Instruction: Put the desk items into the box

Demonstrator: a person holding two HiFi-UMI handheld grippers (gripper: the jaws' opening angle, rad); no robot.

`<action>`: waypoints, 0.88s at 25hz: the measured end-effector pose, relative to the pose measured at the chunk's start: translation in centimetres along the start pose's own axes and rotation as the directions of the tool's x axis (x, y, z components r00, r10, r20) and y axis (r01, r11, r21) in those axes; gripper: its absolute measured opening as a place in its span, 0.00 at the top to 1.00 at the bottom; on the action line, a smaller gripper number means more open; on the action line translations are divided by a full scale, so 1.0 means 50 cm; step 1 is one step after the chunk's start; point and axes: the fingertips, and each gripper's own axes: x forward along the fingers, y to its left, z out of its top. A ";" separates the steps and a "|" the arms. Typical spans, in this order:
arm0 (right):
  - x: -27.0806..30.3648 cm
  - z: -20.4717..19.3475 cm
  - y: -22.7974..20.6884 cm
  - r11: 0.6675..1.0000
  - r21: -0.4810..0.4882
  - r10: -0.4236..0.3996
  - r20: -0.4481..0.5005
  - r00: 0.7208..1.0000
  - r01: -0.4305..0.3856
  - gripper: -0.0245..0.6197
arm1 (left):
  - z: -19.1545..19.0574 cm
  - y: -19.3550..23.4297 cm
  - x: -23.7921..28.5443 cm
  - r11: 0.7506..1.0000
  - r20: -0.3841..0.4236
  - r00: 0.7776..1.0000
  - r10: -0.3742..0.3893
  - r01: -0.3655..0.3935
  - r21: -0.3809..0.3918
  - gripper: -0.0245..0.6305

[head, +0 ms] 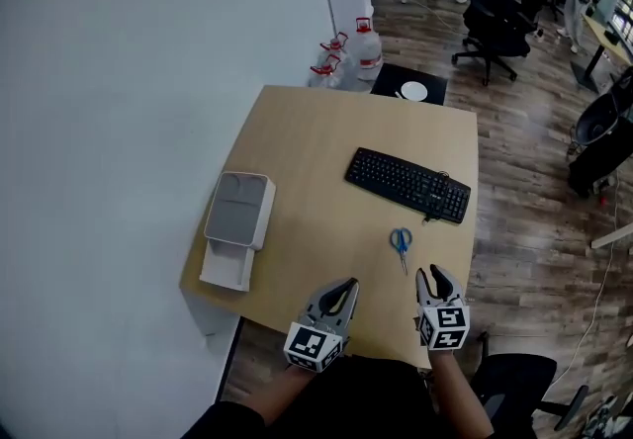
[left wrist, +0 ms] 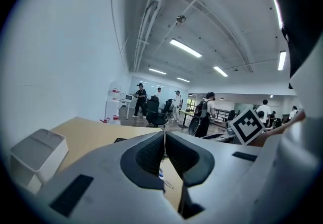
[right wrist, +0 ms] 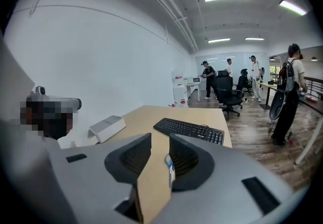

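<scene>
Left gripper [head: 344,289] is clenched on nothing, and right gripper [head: 435,275] has its jaws spread and empty at the worktop [head: 307,140] edge. Scissors [head: 401,247] lie just ahead of it, so I'd pinch across them near the pivot. Keyboard [head: 407,184] is further back, box [head: 237,227] off left.

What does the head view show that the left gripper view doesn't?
Only the head view shows the left marker cube. Only the left gripper view shows the ceiling lights and the ribbed pads inside the shut left claw. Both show the white box, the wooden desk and the right marker cube.
</scene>
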 end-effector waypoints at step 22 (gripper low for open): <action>0.291 -0.104 -0.023 0.994 -0.056 0.079 -0.270 0.960 -0.097 0.66 | -0.061 0.109 0.000 0.973 -0.102 0.975 0.196 -0.206 -0.101 0.94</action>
